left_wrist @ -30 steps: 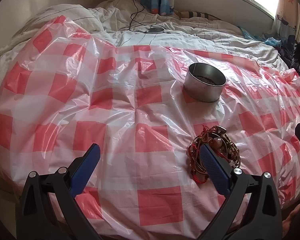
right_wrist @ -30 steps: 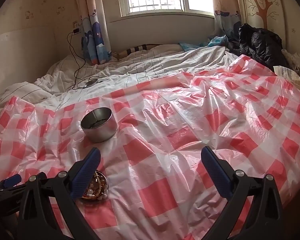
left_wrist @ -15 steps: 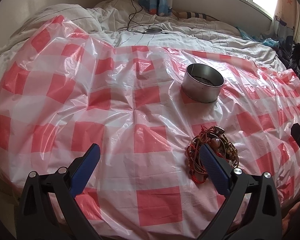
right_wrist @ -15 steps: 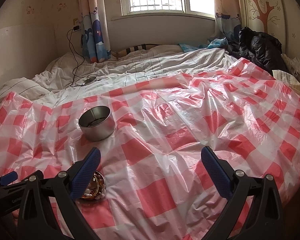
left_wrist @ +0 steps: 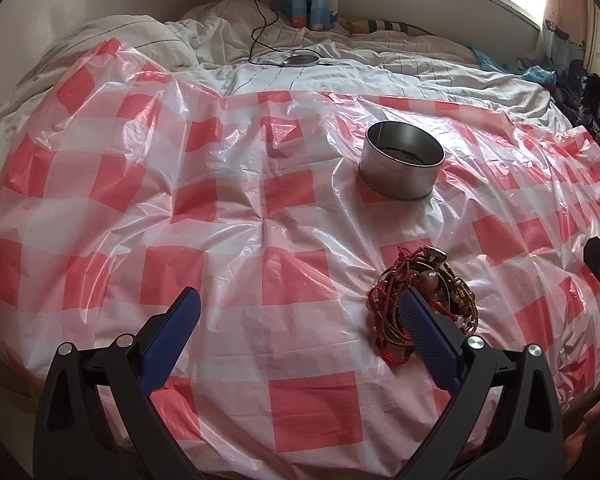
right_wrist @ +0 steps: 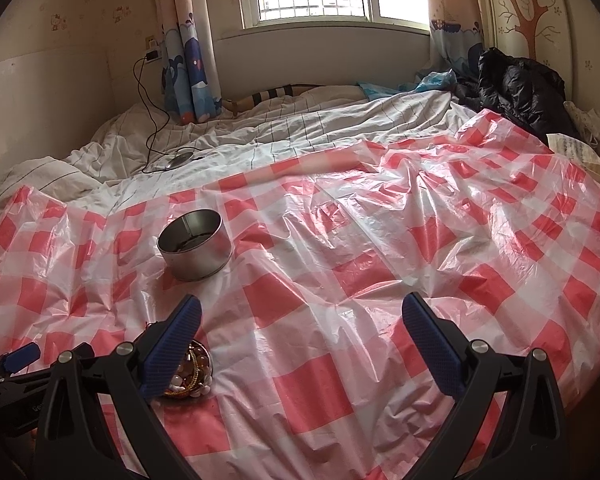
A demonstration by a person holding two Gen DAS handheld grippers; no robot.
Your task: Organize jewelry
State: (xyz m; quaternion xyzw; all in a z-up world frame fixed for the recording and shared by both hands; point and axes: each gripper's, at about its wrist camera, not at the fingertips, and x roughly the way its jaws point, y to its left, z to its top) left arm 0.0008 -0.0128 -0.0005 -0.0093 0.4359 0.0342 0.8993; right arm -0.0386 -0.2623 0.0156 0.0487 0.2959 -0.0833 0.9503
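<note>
The bed (right_wrist: 340, 136) carries a red-and-white checked plastic sheet (left_wrist: 228, 248), crinkled and glossy over soft bedding, and that is the main hazard: any downward push would likely sink and slide the film, dragging whatever lies on it. On the sheet stands a round open metal tin (left_wrist: 401, 168), upright, mouth up, with something dark at its bottom; a knock to its wall could tip it on this yielding surface.

Nearer the cameras lies a tangled heap of red cord and brown beaded bracelets (left_wrist: 420, 300), well short of the tin. The heap is roughly round with no clear heading, perhaps slightly longer toward the tin, though fingers hide part of it. Being knotted loops, a pinch may lift only one strand and trail or spill the rest.

The left gripper (left_wrist: 296, 312) is spread wide and empty, its right finger over the heap. The right gripper (right_wrist: 302, 316) is also wide and empty, the heap beside its left finger.
</note>
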